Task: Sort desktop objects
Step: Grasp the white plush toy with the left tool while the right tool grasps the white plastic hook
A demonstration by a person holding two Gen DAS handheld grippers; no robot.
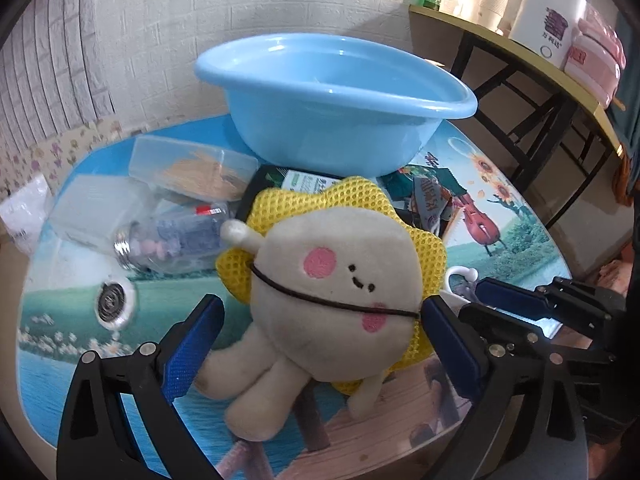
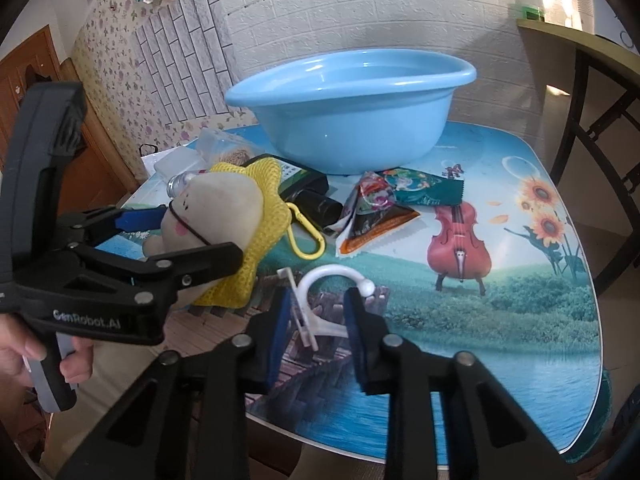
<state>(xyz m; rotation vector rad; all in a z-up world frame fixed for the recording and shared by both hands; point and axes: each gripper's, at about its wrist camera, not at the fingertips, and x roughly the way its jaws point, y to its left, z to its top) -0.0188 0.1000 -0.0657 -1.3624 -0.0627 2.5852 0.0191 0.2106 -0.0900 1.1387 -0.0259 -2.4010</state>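
Picture-printed table [image 2: 520, 312] carries the blue basin [image 2: 348, 120]; in front of it, snack packets [image 2: 384, 208], plush toy [image 1: 332, 292], white hook [image 2: 320, 280].

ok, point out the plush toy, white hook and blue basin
plush toy [image 1: 340, 280], left wrist view, on its face.
white hook [image 2: 320, 276], right wrist view, on its curved top.
blue basin [image 2: 340, 136], right wrist view, on its outer wall.

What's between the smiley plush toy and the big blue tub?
A dark green packet lies between the plush toy and the blue basin; both wrist views show it.
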